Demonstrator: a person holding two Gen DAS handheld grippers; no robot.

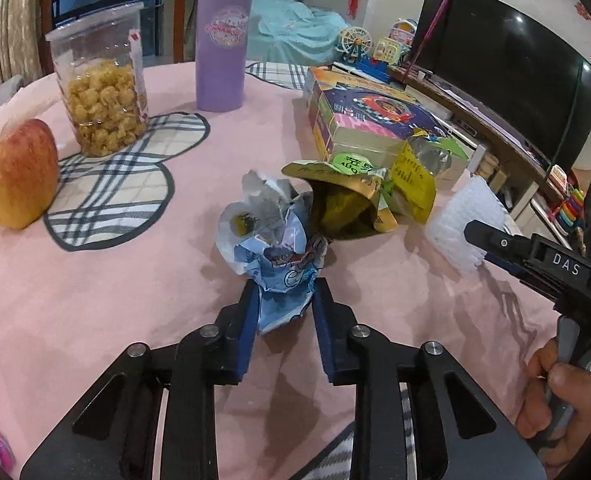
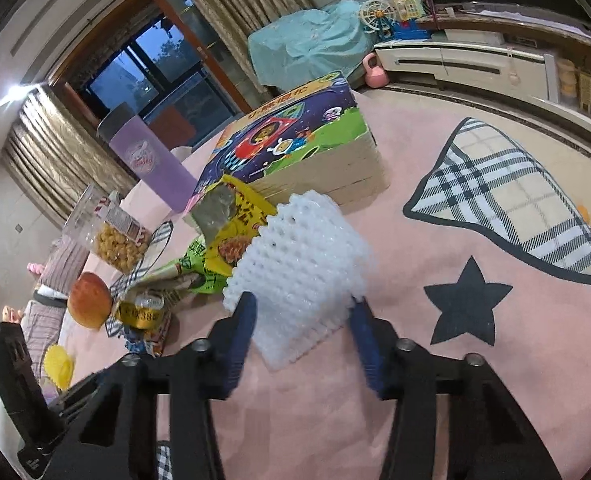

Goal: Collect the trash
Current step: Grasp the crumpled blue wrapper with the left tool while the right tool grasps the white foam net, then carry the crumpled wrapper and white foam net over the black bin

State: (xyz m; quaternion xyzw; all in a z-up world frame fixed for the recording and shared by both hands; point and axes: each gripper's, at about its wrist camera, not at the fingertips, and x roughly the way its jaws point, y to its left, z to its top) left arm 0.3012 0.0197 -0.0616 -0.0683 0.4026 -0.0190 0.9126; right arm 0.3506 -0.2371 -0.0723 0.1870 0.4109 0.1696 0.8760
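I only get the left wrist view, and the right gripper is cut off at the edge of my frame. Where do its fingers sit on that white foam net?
Observer: The right gripper straddles the white foam net, with one finger against each side. I cannot tell whether it is squeezing.
Operator: My left gripper is shut on the blue wrapper. What lies past the net, out of my frame?
Observer: A black star printed on the pink tablecloth, just to the right of the net.
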